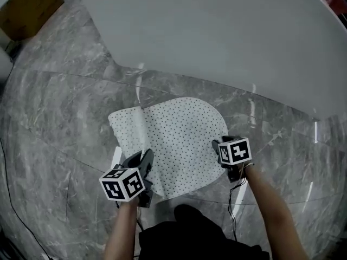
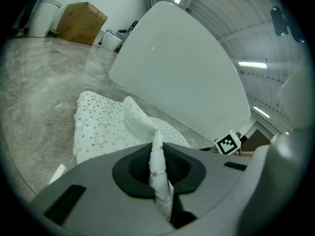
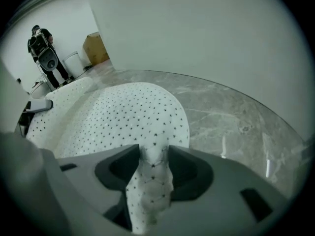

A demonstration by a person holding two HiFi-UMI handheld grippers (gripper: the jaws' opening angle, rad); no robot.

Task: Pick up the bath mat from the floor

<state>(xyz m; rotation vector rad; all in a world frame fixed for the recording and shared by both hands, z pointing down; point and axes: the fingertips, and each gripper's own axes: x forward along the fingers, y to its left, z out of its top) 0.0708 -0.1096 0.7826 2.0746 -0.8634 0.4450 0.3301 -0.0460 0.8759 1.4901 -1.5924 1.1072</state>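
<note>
A white bath mat (image 1: 179, 140) dotted with small holes lies spread on the grey marble floor (image 1: 65, 118), its left edge folded over. My left gripper (image 1: 145, 169) is shut on the mat's near-left edge; in the left gripper view a pinched strip of the bath mat (image 2: 158, 171) stands between the jaws of the left gripper (image 2: 160, 178). My right gripper (image 1: 223, 155) is shut on the near-right edge, and in the right gripper view a fold of the bath mat (image 3: 150, 181) fills the right gripper (image 3: 150, 173). The rest of the bath mat (image 3: 118, 117) stretches ahead.
A large white curved tub wall (image 1: 217, 37) rises just beyond the mat. A cardboard box (image 1: 30, 7) stands far left, also the cardboard box (image 2: 81, 21) beside a white bin (image 2: 42, 16). A person (image 3: 44, 50) stands far off. A black cable (image 1: 13, 199) trails on the floor.
</note>
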